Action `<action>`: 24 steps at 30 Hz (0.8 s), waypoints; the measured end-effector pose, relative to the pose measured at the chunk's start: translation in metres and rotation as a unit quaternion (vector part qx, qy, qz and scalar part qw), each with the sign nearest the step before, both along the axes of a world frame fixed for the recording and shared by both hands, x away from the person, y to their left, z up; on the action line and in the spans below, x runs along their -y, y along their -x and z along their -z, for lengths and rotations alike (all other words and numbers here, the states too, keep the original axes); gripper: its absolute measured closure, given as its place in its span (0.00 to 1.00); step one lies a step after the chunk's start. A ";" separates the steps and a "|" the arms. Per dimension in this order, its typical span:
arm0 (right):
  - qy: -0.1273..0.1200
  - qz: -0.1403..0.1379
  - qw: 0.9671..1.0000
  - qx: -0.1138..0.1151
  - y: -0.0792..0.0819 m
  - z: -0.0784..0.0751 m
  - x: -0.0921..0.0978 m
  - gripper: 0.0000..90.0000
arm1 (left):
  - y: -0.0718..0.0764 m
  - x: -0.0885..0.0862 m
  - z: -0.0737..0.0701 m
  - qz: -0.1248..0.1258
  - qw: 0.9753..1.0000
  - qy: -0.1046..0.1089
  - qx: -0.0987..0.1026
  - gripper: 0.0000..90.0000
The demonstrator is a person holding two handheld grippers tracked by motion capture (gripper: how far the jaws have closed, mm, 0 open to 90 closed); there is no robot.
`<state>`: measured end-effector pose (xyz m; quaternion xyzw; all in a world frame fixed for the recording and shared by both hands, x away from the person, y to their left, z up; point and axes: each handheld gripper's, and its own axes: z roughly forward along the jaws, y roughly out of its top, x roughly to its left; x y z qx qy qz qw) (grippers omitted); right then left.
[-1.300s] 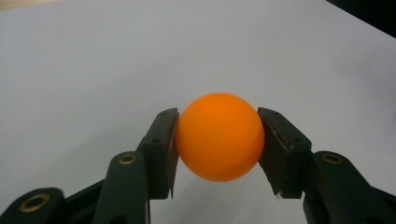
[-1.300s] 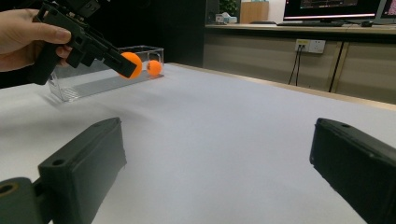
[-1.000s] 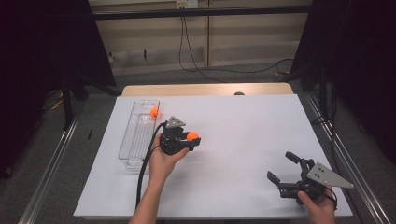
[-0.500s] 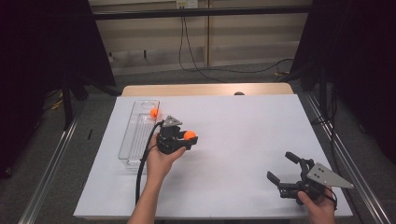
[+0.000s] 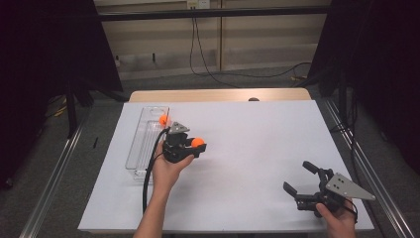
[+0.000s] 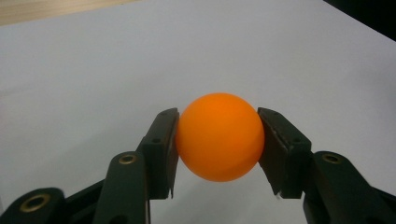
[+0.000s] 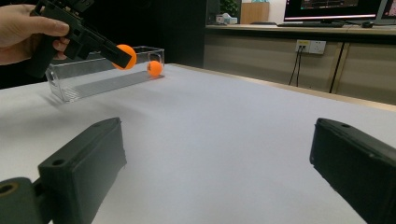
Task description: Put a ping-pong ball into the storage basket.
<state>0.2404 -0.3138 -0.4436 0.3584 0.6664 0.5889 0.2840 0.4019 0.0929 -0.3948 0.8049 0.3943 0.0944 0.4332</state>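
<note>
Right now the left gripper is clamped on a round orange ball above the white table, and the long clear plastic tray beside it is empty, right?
Not quite. The left gripper is indeed clamped on a round orange ball above the white table, but the long clear plastic tray is not empty: a second orange ball sits at its far end, as the high view and the right gripper view show.

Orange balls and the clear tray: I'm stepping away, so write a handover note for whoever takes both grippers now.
Left gripper: shut on an orange plastic ball, held above the white table sheet, beside the clear plastic tray.
Right gripper: open, holds nothing, low at the near right corner.
Done: one second orange ball lies at the tray's far end.
Left: carry the held ball over the tray and release it there, probably.
</note>
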 end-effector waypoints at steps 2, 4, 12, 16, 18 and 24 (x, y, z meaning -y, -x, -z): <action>0.000 0.000 1.000 0.000 0.000 0.000 0.000 0.03 | 0.000 0.000 0.000 -0.001 1.000 0.000 0.000 0.57; 0.000 0.000 1.000 0.000 0.000 0.000 0.000 0.03 | 0.000 -0.001 0.000 -0.004 1.000 0.004 0.000 0.57; -0.001 -0.001 1.000 0.001 0.000 0.000 0.001 0.03 | -0.001 -0.007 -0.002 -0.013 1.000 0.001 0.002 0.57; -0.002 0.000 1.000 0.000 0.000 0.000 0.001 0.03 | -0.001 -0.011 -0.003 -0.018 1.000 0.001 0.003 0.57; -0.002 0.000 1.000 0.000 0.000 0.000 0.000 0.03 | -0.001 -0.012 -0.003 -0.018 1.000 0.000 0.004 0.56; -0.002 0.000 1.000 -0.001 0.000 0.000 0.001 0.03 | -0.002 -0.016 -0.004 -0.022 1.000 -0.005 0.004 0.57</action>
